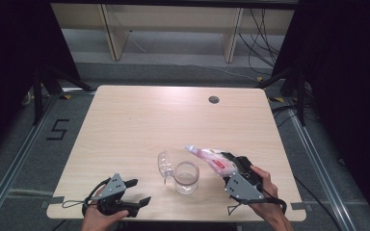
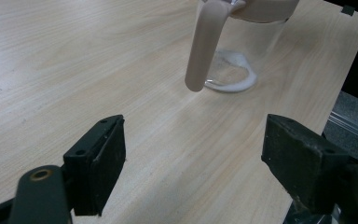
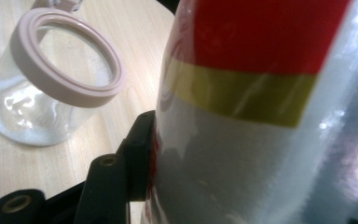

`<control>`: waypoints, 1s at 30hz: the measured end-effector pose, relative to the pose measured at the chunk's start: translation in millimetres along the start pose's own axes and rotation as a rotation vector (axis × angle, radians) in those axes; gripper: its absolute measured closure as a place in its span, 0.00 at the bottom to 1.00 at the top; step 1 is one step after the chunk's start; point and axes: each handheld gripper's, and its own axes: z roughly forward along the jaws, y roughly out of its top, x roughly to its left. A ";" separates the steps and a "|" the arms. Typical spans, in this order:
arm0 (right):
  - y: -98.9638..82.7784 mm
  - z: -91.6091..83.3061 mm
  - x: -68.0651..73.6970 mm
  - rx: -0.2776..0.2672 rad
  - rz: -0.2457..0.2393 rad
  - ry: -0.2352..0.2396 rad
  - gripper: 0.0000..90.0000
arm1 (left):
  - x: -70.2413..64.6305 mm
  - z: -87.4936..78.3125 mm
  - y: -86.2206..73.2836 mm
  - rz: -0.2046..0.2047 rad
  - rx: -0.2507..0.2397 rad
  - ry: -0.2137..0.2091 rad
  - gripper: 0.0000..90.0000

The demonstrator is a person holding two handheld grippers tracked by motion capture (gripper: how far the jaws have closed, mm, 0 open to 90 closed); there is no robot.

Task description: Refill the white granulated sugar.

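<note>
So the right gripper (image 1: 227,166) is sitting in the lower right of the high view, and its jaws are clamping a plastic bag (image 1: 211,158) with a red and yellow label. The bag is sticking out up and to the left of the hand, tilted, with its twisted tip pointing toward the middle of the frame. In the right gripper view the bag (image 3: 261,112) is taking up most of the right side, and you can see the left jaw pressing right against it, so it's definitely gripping and not just hovering around it.

The glass jar (image 1: 186,177) is standing upright on the table (image 1: 139,120), low in the frame and a bit right of center, just left of the right gripper. Its clear lid (image 1: 164,164) is flipped open and leaning off to the upper left of the jar. From the right gripper view the jar (image 3: 51,93) is showing up in the upper left with a pinkish rim around the mouth. Looks empty to me, though there's glare on the glass.

The left gripper (image 1: 137,191) is hanging out in the lower left of the high view near the table's front edge, jaws spread apart with nothing between them. In the left gripper view the jar (image 2: 242,51) is in the top middle, with a pink strap hanging down its side.
</note>
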 end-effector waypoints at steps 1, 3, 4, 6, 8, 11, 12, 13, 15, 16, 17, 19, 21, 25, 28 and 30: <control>1.7 0.5 0.7 0.005 -0.034 0.008 0.57 | 0.2 -0.5 0.0 0.002 0.000 0.001 0.23; 2.5 0.0 2.0 0.011 -0.053 0.017 0.57 | 0.0 -0.4 0.0 0.002 0.002 0.001 0.23; 3.1 -0.9 3.6 0.024 -0.053 0.012 0.57 | -0.1 -0.3 0.1 0.003 0.002 0.001 0.23; 3.8 -0.7 2.6 0.022 -0.079 0.017 0.57 | -0.9 0.5 0.0 -0.008 -0.007 -0.001 0.23; 5.0 -2.4 0.9 0.037 -0.142 0.002 0.57 | -0.6 1.0 -0.3 -0.007 -0.010 -0.006 0.23; 8.3 -4.8 -0.4 0.071 -0.272 -0.029 0.57 | -2.1 1.7 -1.2 -0.038 -0.010 0.002 0.23; 8.3 -4.8 -0.4 0.071 -0.272 -0.029 0.57 | -2.1 1.7 -1.2 -0.038 -0.010 0.002 0.23; 7.4 -7.5 2.4 0.094 -0.234 -0.030 0.57 | -0.7 1.1 -1.1 -0.020 0.003 0.007 0.23; 7.0 -9.5 2.2 0.097 -0.245 -0.035 0.57 | 0.3 0.6 -0.9 -0.003 0.015 0.013 0.23; 7.0 -9.5 2.2 0.097 -0.245 -0.035 0.57 | 0.3 0.6 -0.9 -0.003 0.015 0.013 0.23; 8.1 -10.7 3.0 0.117 -0.277 -0.041 0.57 | -1.0 1.4 -1.1 -0.020 -0.002 0.004 0.23; 9.6 -10.8 0.8 0.113 -0.329 -0.035 0.57 | -1.1 1.8 -1.4 -0.027 -0.004 0.006 0.23; 8.4 -10.8 3.7 0.135 -0.320 -0.029 0.57 | -0.7 1.9 -1.3 -0.019 -0.007 0.005 0.23; 10.7 -8.6 5.7 0.155 -0.407 -0.018 0.57 | -1.0 1.6 -1.4 -0.022 0.002 0.012 0.23; 11.2 -7.5 9.9 0.162 -0.422 -0.012 0.57 | -1.0 1.7 -1.5 -0.022 0.002 0.012 0.23; 12.9 -7.0 12.8 0.181 -0.468 -0.015 0.57 | -1.3 2.2 -1.5 -0.027 -0.005 0.011 0.23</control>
